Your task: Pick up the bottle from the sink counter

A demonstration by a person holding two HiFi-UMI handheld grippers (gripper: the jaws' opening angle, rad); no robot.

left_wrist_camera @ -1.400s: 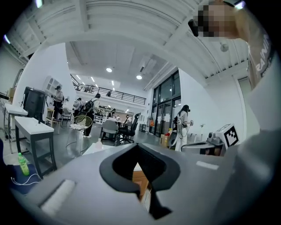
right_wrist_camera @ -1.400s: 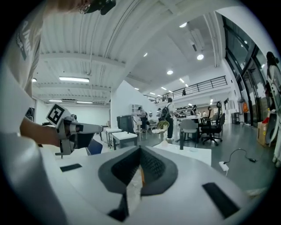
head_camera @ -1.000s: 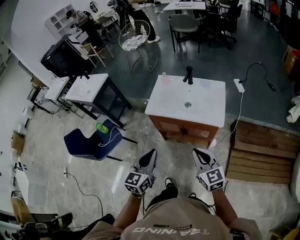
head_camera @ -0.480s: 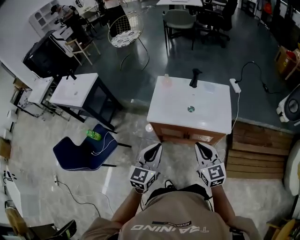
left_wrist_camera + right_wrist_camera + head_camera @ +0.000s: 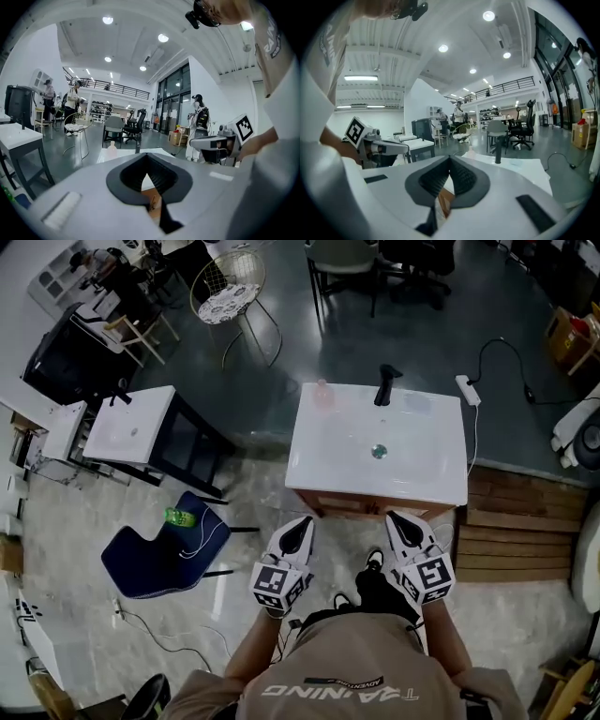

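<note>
A small pale bottle [image 5: 322, 393] stands at the far left corner of the white sink counter [image 5: 422, 470], left of the black faucet [image 5: 382, 382]. Both grippers are held short of the counter's near edge. My left gripper [image 5: 302, 524] is shut and empty, well short of the bottle. My right gripper [image 5: 396, 518] is also shut with nothing in it. In the left gripper view the bottle [image 5: 111, 145] shows far ahead beyond the closed jaws, beside the faucet [image 5: 137, 144]. The right gripper view shows the bottle [image 5: 470, 152] and the faucet [image 5: 498, 149] past its closed jaws.
A blue chair [image 5: 155, 559] with a green bottle [image 5: 178, 517] stands to the left on the floor. A second white sink table [image 5: 131, 423] is farther left. A wooden pallet [image 5: 525, 531] lies right of the counter, a power strip [image 5: 466, 390] behind it.
The person has walked toward the sink counter, which now lies closer and more centred. Both grippers stay shut and level in front of the body.
</note>
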